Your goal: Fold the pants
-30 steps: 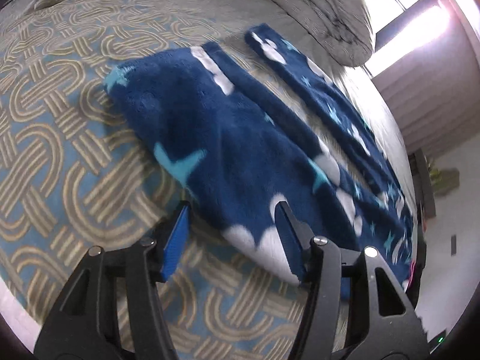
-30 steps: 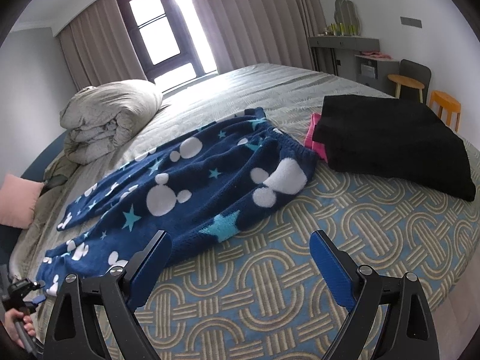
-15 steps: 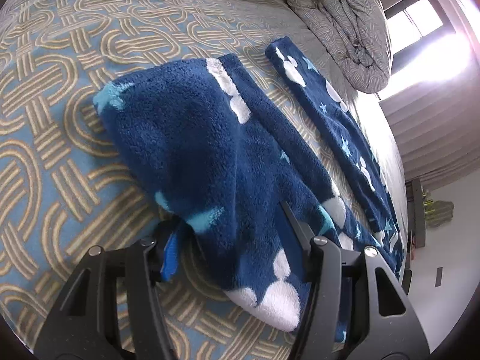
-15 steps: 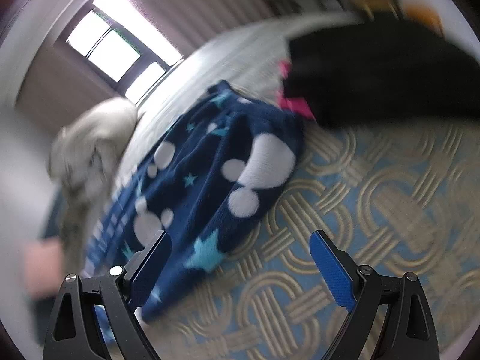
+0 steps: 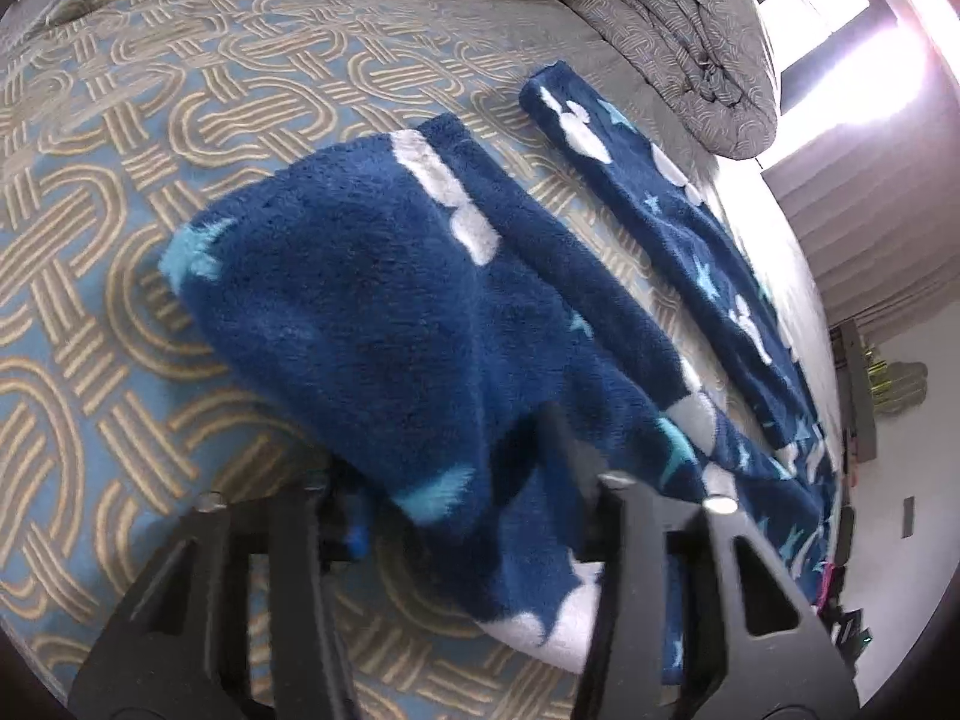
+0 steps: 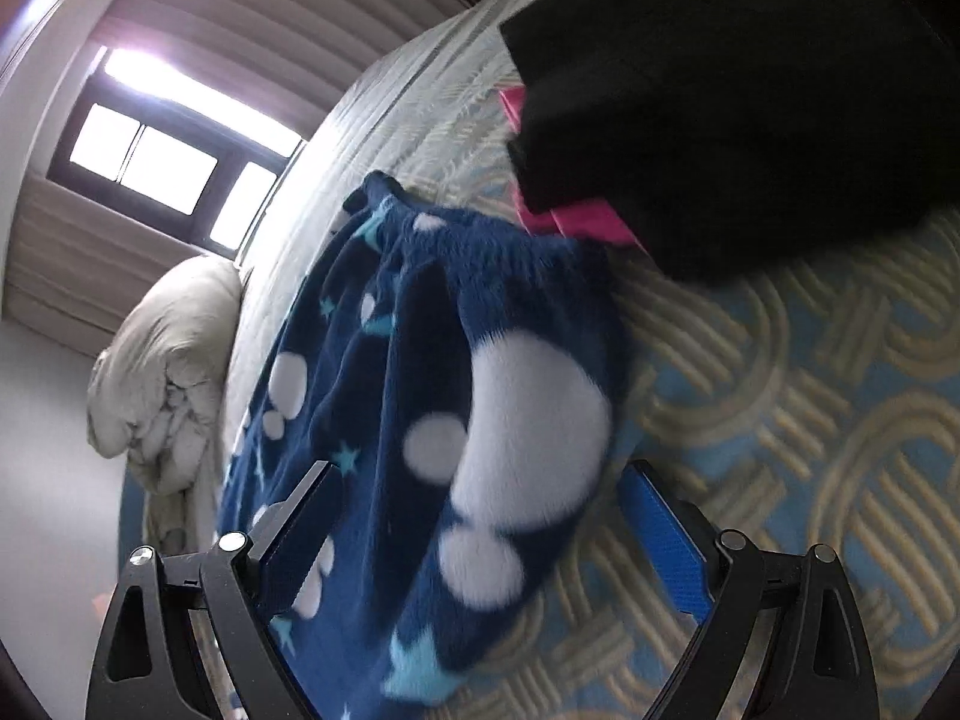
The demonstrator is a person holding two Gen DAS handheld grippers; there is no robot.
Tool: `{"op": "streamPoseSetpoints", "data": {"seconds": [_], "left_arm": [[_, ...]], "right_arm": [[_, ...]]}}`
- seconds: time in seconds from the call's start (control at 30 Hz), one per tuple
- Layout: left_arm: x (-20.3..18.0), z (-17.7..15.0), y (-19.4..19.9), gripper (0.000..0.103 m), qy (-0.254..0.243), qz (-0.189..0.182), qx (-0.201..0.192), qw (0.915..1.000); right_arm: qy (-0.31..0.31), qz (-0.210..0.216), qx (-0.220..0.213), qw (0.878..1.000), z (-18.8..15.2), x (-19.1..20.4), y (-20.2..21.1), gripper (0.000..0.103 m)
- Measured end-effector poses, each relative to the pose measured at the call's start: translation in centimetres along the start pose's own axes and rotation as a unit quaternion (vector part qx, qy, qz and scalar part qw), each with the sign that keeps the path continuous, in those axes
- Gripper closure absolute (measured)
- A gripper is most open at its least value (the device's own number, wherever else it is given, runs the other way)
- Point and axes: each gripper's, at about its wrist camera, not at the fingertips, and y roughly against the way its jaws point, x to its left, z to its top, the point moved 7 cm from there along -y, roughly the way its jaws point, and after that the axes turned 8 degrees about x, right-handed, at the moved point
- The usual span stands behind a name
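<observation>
Dark blue fleece pants (image 5: pixel 384 312) with white mouse heads and light blue stars lie spread on the patterned bed. In the left wrist view one leg's hem end lies between my left gripper's (image 5: pixel 456 480) fingers, which are open around the fabric. The other leg (image 5: pixel 678 228) stretches away to the right. In the right wrist view the waistband end (image 6: pixel 474 396) lies between my right gripper's (image 6: pixel 480 516) open blue-padded fingers.
A folded black garment (image 6: pixel 738 96) on a pink one (image 6: pixel 576 216) lies beside the waistband. A rolled grey duvet (image 5: pixel 672 30) lies at the bed's far side, also in the right wrist view (image 6: pixel 162 372). The bedspread (image 5: pixel 120 192) is blue with tan loops.
Both grippers have moved down and forward onto the pants. The left fingers now straddle the leg hem. The right gripper tilted and now straddles the waistband.
</observation>
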Motion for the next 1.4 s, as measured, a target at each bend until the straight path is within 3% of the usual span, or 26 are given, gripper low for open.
{"op": "streamPoseSetpoints", "data": {"seconds": [0.07, 0.13, 0.2, 0.27, 0.3, 0.57, 0.8, 1.23, 1.4], "left_arm": [[0.4, 0.0, 0.1, 0.073, 0.000, -0.004, -0.002, 1.0000], [0.6, -0.1, 0.2, 0.075, -0.001, -0.010, -0.002, 0.9999], [0.5, 0.0, 0.2, 0.077, -0.006, -0.011, -0.001, 0.9999], [0.3, 0.1, 0.2, 0.084, -0.010, -0.017, -0.001, 0.9998], [0.4, 0.2, 0.2, 0.086, -0.006, -0.023, 0.001, 0.9997], [-1.6, 1.8, 2.1, 0.090, -0.011, -0.056, -0.010, 0.9983], [-4.8, 4.6, 3.0, 0.090, -0.039, -0.061, -0.018, 0.9972], [-12.6, 13.3, 2.6, 0.090, -0.113, -0.025, -0.029, 0.9928], [-15.0, 16.8, 0.7, 0.090, -0.115, -0.011, -0.020, 0.9931]], "right_arm": [[0.000, -0.002, -0.006, 1.000, 0.5, 0.2, -0.1, 0.011], [0.008, -0.021, -0.013, 1.000, 0.9, 0.4, -0.1, 0.029], [0.018, -0.030, -0.010, 0.999, 1.1, 0.6, -0.5, 0.060], [0.016, -0.028, 0.005, 0.999, 1.0, 0.6, -1.3, 0.080], [0.013, -0.029, 0.005, 0.999, 1.0, 0.4, -1.5, 0.084], [0.016, -0.005, -0.017, 1.000, 1.4, 1.0, -0.3, 0.089], [0.024, 0.016, -0.016, 0.999, 2.2, 2.9, 0.1, 0.089], [0.030, 0.070, -0.009, 0.997, 6.7, 9.9, -0.1, 0.089], [0.026, 0.083, -0.002, 0.996, 9.5, 13.2, -1.6, 0.089]]}}
